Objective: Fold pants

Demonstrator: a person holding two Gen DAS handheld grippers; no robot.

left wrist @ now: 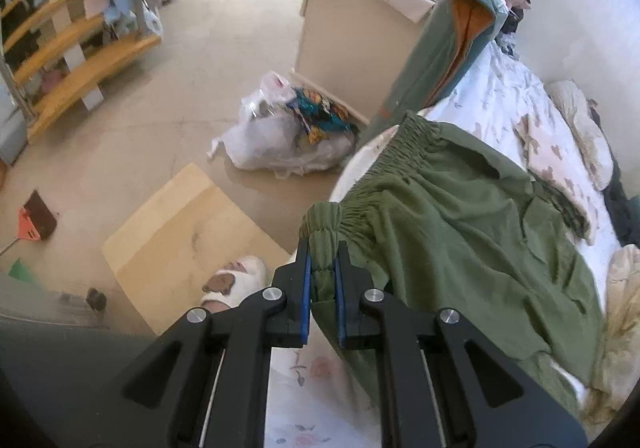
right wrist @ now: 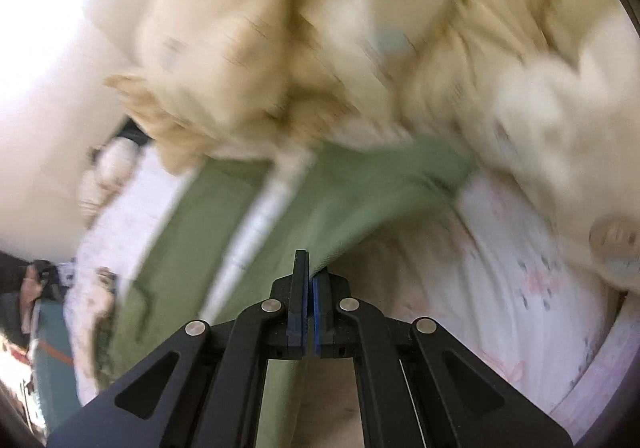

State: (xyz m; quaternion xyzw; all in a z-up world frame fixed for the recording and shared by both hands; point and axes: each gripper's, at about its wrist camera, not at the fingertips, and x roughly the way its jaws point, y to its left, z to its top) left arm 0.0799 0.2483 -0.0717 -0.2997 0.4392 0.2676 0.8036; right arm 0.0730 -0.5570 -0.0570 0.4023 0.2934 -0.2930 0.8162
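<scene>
Olive green pants (left wrist: pixel 460 216) lie spread on a bed with a white patterned sheet (left wrist: pixel 504 96). My left gripper (left wrist: pixel 323 248) is shut on the bunched elastic waistband (left wrist: pixel 324 220) at the bed's near edge. In the blurred right wrist view, my right gripper (right wrist: pixel 310 268) is shut on an edge of the green pants (right wrist: pixel 320 208), which stretch away toward the upper left. A white strip (right wrist: pixel 260 216) runs across the fabric.
A cream blanket (right wrist: pixel 320 48) is heaped beyond the pants. Left of the bed are a floor with a full plastic bag (left wrist: pixel 288 136), a wooden board (left wrist: pixel 184 244), a slippered foot (left wrist: pixel 236 284), a cabinet (left wrist: pixel 352 48) and wooden stairs (left wrist: pixel 72 60).
</scene>
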